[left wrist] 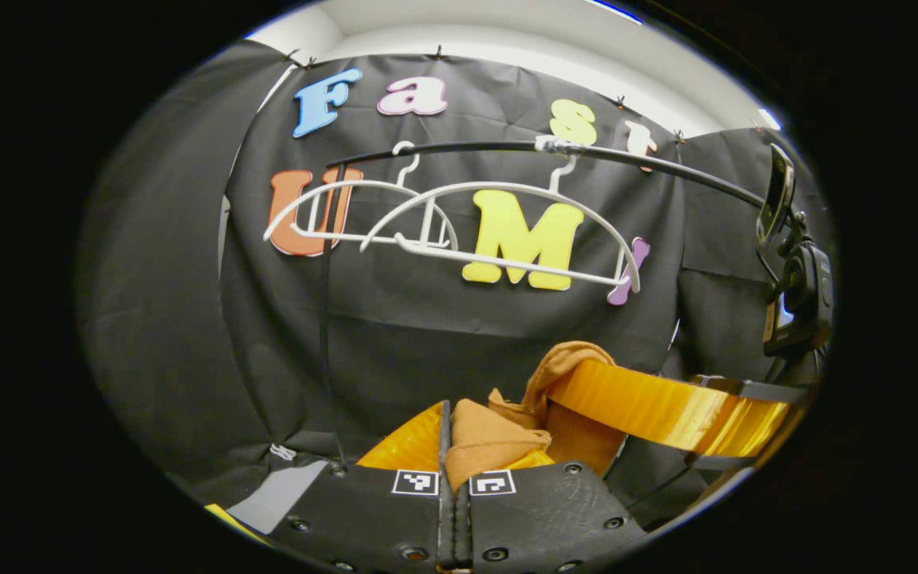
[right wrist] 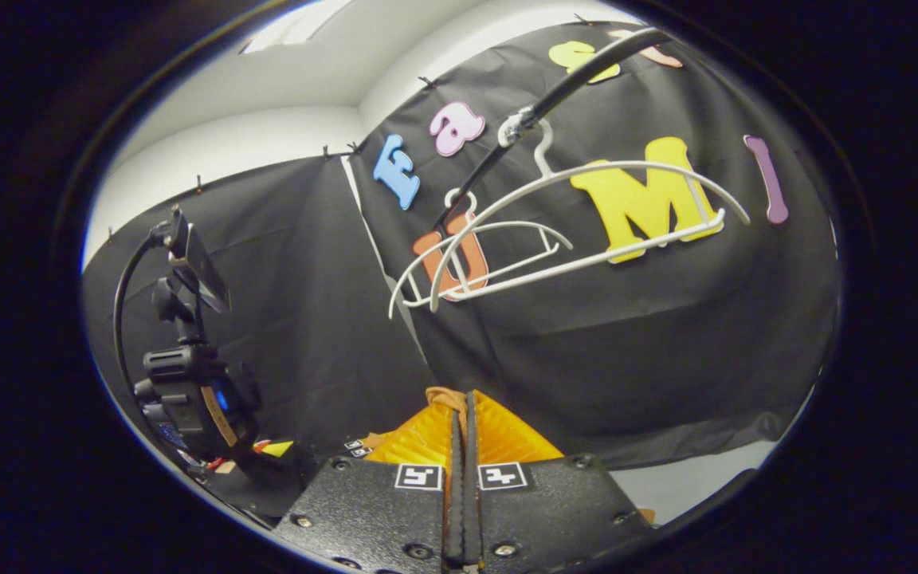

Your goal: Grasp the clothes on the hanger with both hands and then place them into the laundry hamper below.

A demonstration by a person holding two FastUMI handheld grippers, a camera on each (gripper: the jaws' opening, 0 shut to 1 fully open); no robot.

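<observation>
In the left gripper view, the left gripper [left wrist: 454, 446] has its jaws drawn nearly together on a fold of tan cloth [left wrist: 487, 434], a garment whose exact kind is hard to tell from here. The cloth bunches up just beyond the fingers and rises in a hump against the orange laundry hamper [left wrist: 658, 406], whose glossy rim curves off to the right. Above, two bare white hangers [left wrist: 499, 231] hang from a black rail [left wrist: 507, 148], well apart from the cloth below. A phone on a black mount [left wrist: 794, 263] stands at the right edge.

In the right gripper view, the right gripper [right wrist: 463, 434] has its jaws closed to a thin slit, with a sliver of the tan cloth [right wrist: 445, 395] showing at the tips, probably pinched between them. The orange hamper wall [right wrist: 507, 438] lies just beyond the fingers. The white hangers [right wrist: 586, 215] hang empty overhead on the rail [right wrist: 578, 84], and the phone mount [right wrist: 188, 359] stands to the left.
</observation>
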